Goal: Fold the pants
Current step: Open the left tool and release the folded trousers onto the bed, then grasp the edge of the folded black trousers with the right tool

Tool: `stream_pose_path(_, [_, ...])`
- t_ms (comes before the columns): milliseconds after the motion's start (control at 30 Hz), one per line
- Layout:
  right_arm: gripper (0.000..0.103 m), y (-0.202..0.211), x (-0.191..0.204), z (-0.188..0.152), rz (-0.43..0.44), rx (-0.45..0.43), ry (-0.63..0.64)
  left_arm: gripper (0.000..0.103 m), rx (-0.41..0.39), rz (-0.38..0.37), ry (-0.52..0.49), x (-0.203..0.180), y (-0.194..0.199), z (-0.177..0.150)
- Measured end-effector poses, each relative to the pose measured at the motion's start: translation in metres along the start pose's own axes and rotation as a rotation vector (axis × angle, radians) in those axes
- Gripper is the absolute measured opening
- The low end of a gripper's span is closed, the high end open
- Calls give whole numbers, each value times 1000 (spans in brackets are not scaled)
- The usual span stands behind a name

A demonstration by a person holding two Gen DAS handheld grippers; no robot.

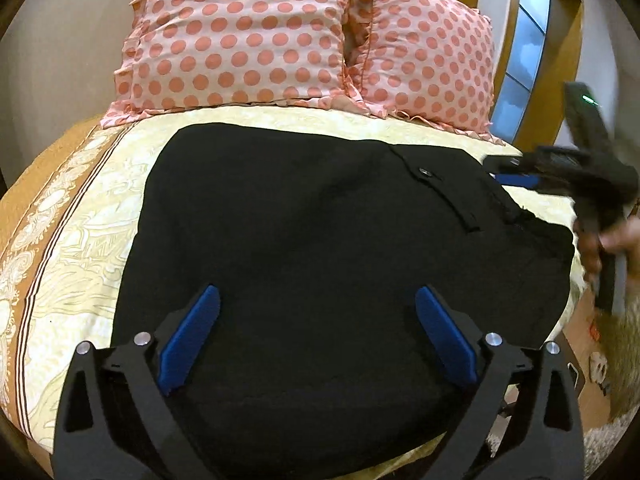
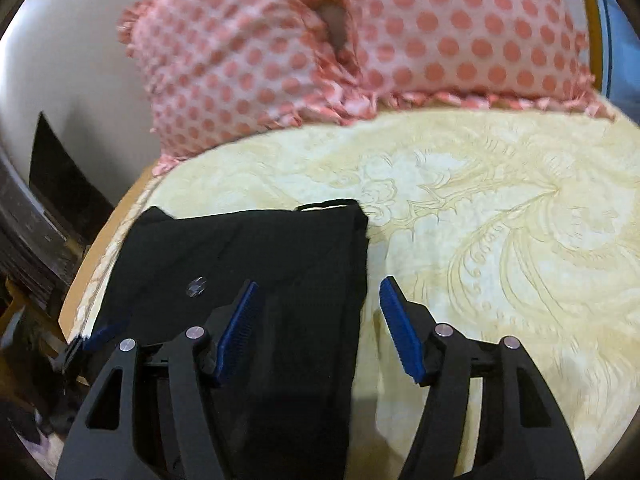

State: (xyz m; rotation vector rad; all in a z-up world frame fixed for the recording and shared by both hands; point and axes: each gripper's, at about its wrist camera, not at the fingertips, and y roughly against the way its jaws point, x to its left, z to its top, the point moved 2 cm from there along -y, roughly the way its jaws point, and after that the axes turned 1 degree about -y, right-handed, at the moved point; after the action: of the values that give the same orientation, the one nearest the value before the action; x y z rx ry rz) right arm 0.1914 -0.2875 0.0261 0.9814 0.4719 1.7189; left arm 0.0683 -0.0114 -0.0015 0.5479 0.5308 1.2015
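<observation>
Both hand-held grippers, left [image 1: 318,334] and right [image 2: 318,330], gaped empty; we risked rumpling the pants [image 1: 320,220].

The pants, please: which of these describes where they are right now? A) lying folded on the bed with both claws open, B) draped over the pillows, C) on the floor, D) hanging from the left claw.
A: the pants lie flat on the bed, in front of the pillows, and neither the left claw nor the right claw grips them.
</observation>
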Motion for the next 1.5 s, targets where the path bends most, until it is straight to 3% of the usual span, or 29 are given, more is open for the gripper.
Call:
stream_pose_path(133, [65, -24, -6, 15, 12, 81, 1, 101, -16, -19, -3, -1, 0, 2])
stream_pose_path(333, [63, -42, -10, 18, 37, 127, 22, 101, -29, -20, -13, -3, 0, 0])
stream_pose_path(433, [46, -40, -4, 16, 59, 100, 73, 101, -29, -19, -12, -3, 0, 0])
stream_pose_path(533, [29, -32, 16, 11, 15, 39, 209, 101, -29, -17, -12, -4, -1, 0])
stream_pose_path(633, [22, -23, 30, 8, -19, -5, 306, 101, -30, -16, -14, -4, -1, 0])
stream_pose_path(700, [22, -23, 33, 7, -34, -12, 327, 101, -32, -12, -14, -5, 0, 0])
stream_pose_path(800, [25, -28, 22, 11, -14, 22, 255, 101, -19, -28, 2, -3, 1, 3])
stream_pose_path(867, [43, -31, 13, 14, -16, 39, 199, 100, 1, -78, 53, 6, 8, 14])
stream_pose_path(933, [55, -33, 6, 15, -24, 47, 169, 100, -20, -94, 104, 21, 18, 26])
stream_pose_path(1033, [58, -38, 2, 15, -8, 59, 145, 100, -71, -70, 194, 55, 34, 48])
stream_pose_path(1167, [27, -39, 7, 13, 64, 53, 161, 100, -46, -37, 272, 94, 31, 74])
stream_pose_path(1233, [17, -33, 14, 11, 71, 24, 208, 100, -3, -38, 285, 108, 19, 85])
stream_pose_path(1367, [14, -12, 29, 11, 131, -67, 283, 99, 78, -48, 263, 116, -6, 98])
stream_pose_path(1500, [14, -6, 35, 12, 126, -83, 315, 84, 172, -81, 275, 119, -36, 98])
